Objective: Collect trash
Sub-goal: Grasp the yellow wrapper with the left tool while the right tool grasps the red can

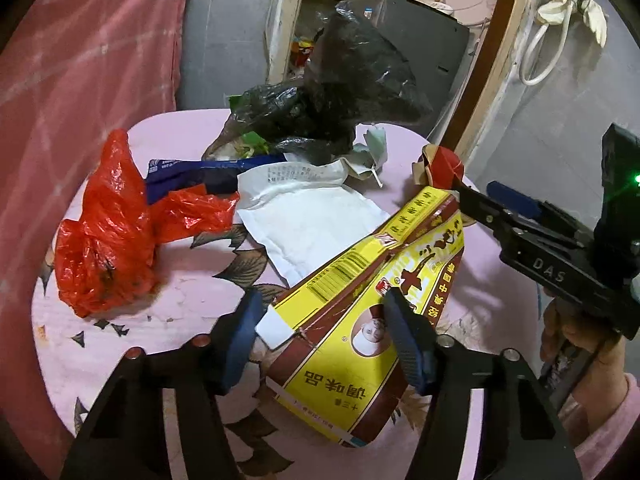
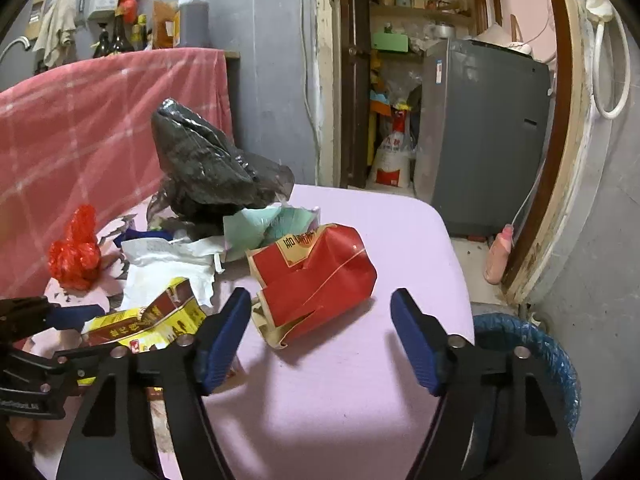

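Both grippers are black with blue ribbed pads (image 2: 224,340) and silver screws. The right gripper (image 1: 472,204) carries white letters "DAS". The sleeve (image 1: 608,436) is pink.

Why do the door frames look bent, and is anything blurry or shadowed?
Left wrist view: the fisheye lens bows the door frame and darkens the corners; the yellow carton stays sharp. Right wrist view: the same bowing on the door frame; the right tool casts soft shadows on the pink tablecloth.
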### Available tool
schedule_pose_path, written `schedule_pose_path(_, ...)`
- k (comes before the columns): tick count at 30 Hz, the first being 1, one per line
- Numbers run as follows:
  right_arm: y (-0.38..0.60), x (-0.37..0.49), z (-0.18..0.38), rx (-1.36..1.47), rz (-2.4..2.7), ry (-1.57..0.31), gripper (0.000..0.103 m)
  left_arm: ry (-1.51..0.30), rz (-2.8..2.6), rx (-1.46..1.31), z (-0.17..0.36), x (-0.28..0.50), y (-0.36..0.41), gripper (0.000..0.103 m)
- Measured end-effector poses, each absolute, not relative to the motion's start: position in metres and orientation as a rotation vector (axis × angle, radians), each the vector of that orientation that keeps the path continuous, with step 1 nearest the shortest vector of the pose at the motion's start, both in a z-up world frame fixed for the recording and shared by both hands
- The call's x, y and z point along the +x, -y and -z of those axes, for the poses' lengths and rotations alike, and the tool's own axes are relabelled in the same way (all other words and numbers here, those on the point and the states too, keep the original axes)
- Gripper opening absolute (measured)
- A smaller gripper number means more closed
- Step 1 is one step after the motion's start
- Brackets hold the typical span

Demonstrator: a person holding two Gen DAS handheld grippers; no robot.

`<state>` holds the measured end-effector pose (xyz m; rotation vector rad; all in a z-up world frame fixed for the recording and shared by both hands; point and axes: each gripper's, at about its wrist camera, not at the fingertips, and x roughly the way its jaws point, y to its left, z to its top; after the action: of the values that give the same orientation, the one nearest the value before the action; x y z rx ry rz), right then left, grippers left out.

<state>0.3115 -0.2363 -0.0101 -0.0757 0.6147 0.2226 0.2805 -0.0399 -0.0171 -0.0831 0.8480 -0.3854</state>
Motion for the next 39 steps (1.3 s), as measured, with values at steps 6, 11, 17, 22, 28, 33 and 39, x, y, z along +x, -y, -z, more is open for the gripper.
schedule_pose_path(6,0.236,0.312,0.013,-0.082,-0.221,-0.622,0.040,-0.861,0.414,-0.119,0.017,0.277,0.033,0.032)
schedule_pose_path(11,0.240,0.311,0.014,-0.068,-0.223,-0.630,0.019,-0.853,0.432,-0.114,0.014,0.267,0.040,0.022)
schedule_pose_path(17,0.250,0.306,0.015,-0.027,-0.230,-0.629,0.006,-0.843,0.432,-0.120,0.012,0.258,0.053,0.020)
schedule_pose_path(22,0.257,0.294,0.008,-0.039,-0.216,-0.577,0.004,-0.796,0.423,-0.127,0.008,0.247,0.061,0.019)
schedule_pose_path(28,0.271,0.279,-0.002,-0.060,-0.174,-0.500,0.003,-0.718,0.397,-0.119,-0.002,0.229,0.074,0.019)
schedule_pose_path(33,0.286,0.273,-0.007,-0.055,-0.145,-0.466,0.002,-0.661,0.384,-0.119,-0.009,0.220,0.088,0.018)
schedule_pose_path(39,0.303,0.261,-0.013,-0.063,-0.110,-0.421,0.002,-0.613,0.355,-0.119,-0.013,0.223,0.105,0.017)
